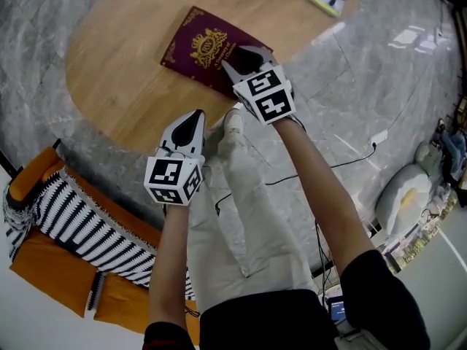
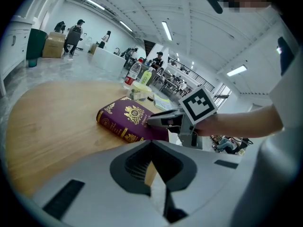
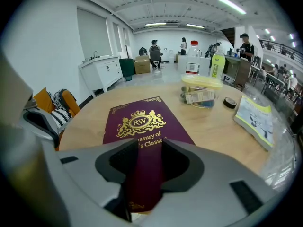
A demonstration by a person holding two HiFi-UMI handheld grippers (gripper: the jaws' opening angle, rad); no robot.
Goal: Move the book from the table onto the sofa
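The left hand-held gripper (image 1: 195, 117) is held near the body, pointing forward and slanting down, its jaws pressed together. The right hand-held gripper (image 1: 243, 58) reaches farther out and tips more steeply down, its jaws standing wide apart. Both arms are bare below dark sleeves. The left forearm (image 1: 171, 261) runs almost straight ahead, while the right forearm (image 1: 328, 203) angles in from the right. Each gripper's marker cube faces upward.

The maroon book (image 3: 142, 122) shows "RW" in a gold crest; below, partly covered, "easury of Classic".
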